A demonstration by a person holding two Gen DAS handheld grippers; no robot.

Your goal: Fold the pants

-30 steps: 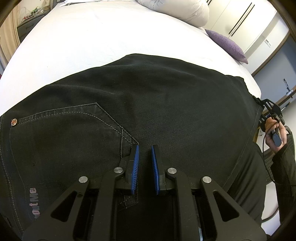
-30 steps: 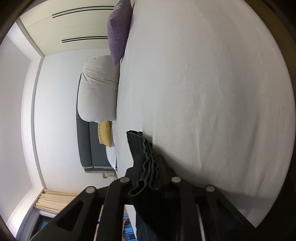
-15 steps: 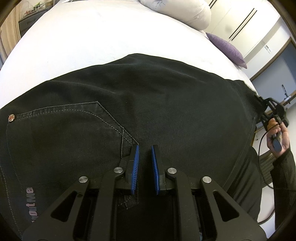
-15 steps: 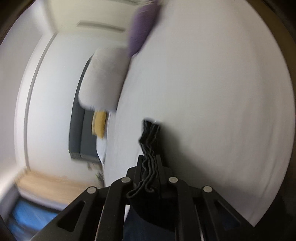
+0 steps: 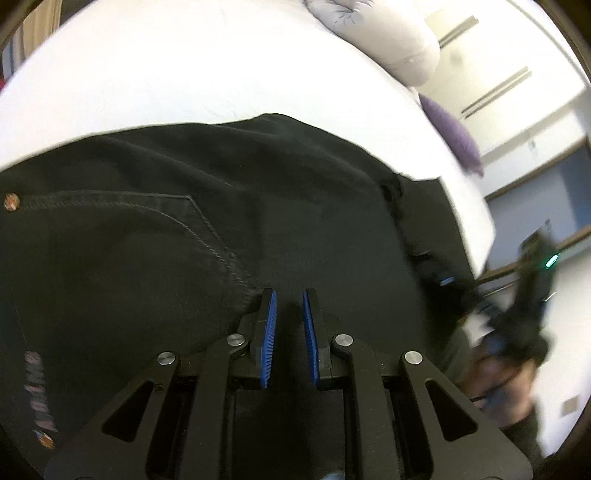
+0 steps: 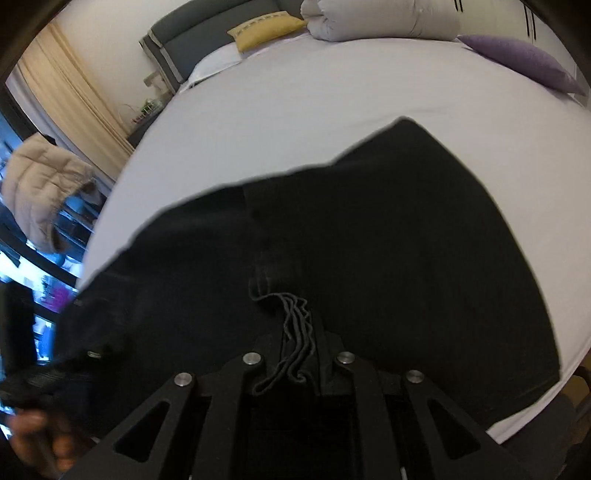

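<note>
The black jeans [image 5: 229,236] lie spread across the white bed sheet [image 5: 192,74], covering its near part. Their denim is dark and matte, with a back pocket [image 5: 122,236] outlined in paler stitching, one copper rivet [image 5: 10,201] at the pocket's corner, and a small printed label [image 5: 38,397] below the pocket, too blurred to read.

The left gripper [image 5: 289,308] hovers just over the jeans beside the pocket's lower point, its two blue-padded jaws parted with a narrow gap and nothing between them.

The right gripper [image 6: 297,350] has its jaws pressed together on a bunched stack of hem edges, several wavy layers of the jeans [image 6: 388,240] pinched between them, at the near edge of the cloth. In this view the fabric looks folded over itself, one corner pointing up the sheet [image 6: 295,96].

Beyond the jeans, at the head of the bed, sit one rolled grey duvet [image 6: 380,18], one purple pillow [image 6: 517,59], and one yellow pillow [image 6: 266,26] against a grey headboard [image 6: 199,40]. One beige puffer jacket [image 6: 40,184] hangs off to the jeans' left.
</note>
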